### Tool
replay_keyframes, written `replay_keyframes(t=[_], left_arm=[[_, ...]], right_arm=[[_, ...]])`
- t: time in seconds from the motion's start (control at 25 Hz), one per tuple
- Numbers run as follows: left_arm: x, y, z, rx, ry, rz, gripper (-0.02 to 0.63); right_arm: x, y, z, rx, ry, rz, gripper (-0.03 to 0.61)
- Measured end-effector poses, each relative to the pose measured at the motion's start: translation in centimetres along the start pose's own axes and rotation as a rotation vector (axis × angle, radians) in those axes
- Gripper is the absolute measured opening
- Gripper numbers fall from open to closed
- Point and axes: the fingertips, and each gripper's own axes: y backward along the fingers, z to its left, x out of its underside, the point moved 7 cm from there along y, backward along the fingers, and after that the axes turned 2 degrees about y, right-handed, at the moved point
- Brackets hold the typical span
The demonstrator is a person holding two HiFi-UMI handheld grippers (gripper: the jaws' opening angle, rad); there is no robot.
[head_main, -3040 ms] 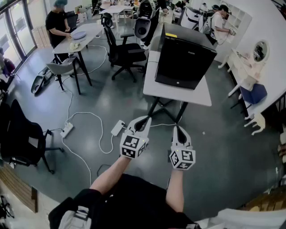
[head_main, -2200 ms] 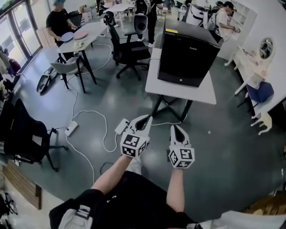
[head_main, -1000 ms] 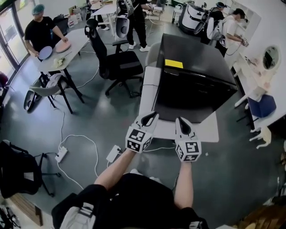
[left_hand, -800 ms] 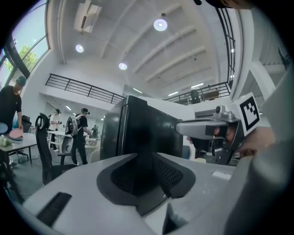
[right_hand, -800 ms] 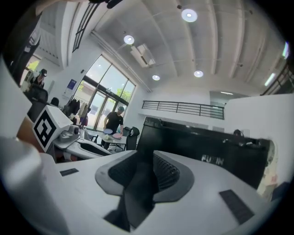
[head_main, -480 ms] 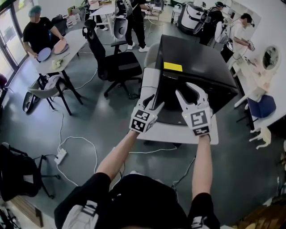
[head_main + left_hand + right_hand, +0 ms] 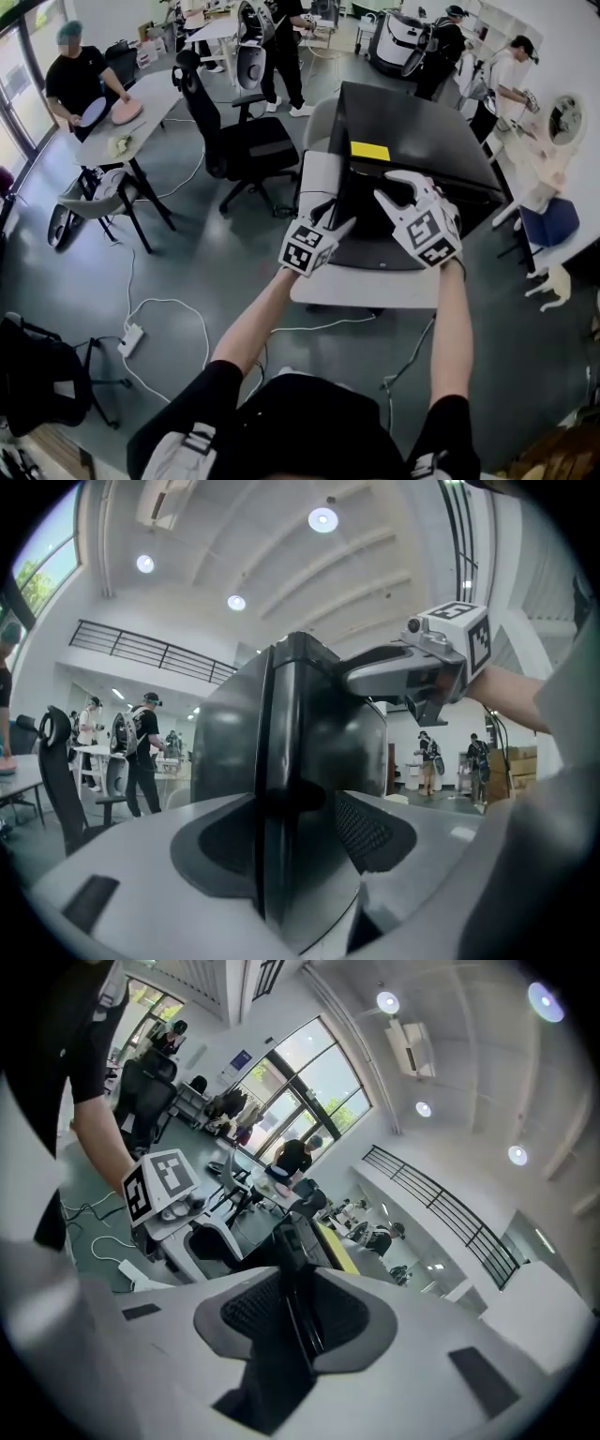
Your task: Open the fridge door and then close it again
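A black mini fridge (image 7: 412, 141) with a yellow note (image 7: 369, 150) on top stands on a white table (image 7: 366, 286). My left gripper (image 7: 336, 220) is at the fridge's front left corner. In the left gripper view the door's vertical edge (image 7: 309, 714) runs between its jaws, which have just been opening and stand wide (image 7: 291, 803). My right gripper (image 7: 394, 187) reaches over the fridge's top front edge. Its jaws (image 7: 298, 1312) have just been closing, and the pads sit against both sides of the thin black door edge (image 7: 300, 1241).
A black office chair (image 7: 239, 141) stands left of the fridge table. Further left, a seated person works at another table (image 7: 112, 122). White cables and a power strip (image 7: 131, 337) lie on the floor. More people stand at the back right by white shelves.
The fridge has come much closer in the head view. Both grippers rose from waist height to the fridge's front, opened their jaws, and the right wrist rolled over onto the top edge.
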Motion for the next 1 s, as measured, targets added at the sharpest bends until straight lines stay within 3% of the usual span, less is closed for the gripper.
replay_keyframes(t=[0.2,0.56,1.0], left_arm=[[-0.1,-1.0,-0.3,0.032,0.015,-0.002,0.245],[0.0,-0.8,-0.9,-0.009,0.002,-0.017,0.245],[-0.1,-0.6,-0.9,0.004,0.080,-0.040,0.244]], right_arm=[[0.1,-0.2,0.0,-0.036,0.030,0.031,0.094],[0.0,0.0,0.3,-0.069,0.043,0.070,0.074],[-0.1,0.2,0.4,-0.066,0.055,0.119,0.061]])
